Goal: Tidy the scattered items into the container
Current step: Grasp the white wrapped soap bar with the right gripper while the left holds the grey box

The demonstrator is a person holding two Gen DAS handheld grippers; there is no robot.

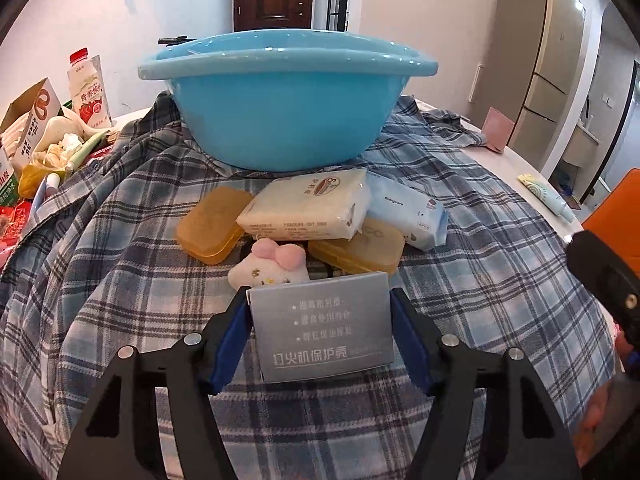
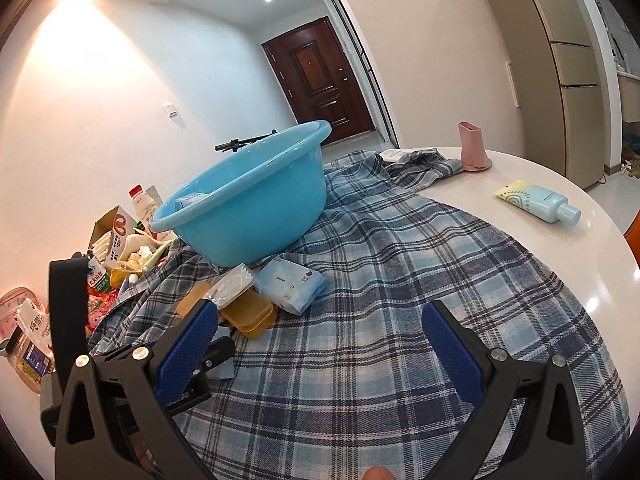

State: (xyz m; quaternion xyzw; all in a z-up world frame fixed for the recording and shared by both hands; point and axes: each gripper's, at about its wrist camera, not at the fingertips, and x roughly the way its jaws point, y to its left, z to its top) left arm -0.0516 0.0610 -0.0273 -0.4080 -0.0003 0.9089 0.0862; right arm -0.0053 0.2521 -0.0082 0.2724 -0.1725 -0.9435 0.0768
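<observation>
Blue plastic basin (image 1: 286,92), round and glossy, stands on the plaid cloth (image 1: 120,280) at twelve o'clock in the left wrist view; a small box (image 2: 191,199) lies inside it. Left gripper (image 1: 320,322) is clamped on a flat grey box (image 1: 322,328), blue pads pressing both sides. Beyond it: a plush toy (image 1: 272,268), two amber translucent cases (image 1: 214,224) (image 1: 360,248), a cream tissue pack (image 1: 308,208) and a blue wipes pack (image 1: 404,210). Right gripper (image 2: 320,344) stands wide, nothing between its pads. A tube (image 2: 538,202) lies at two o'clock on the bare white table (image 2: 520,240).
</observation>
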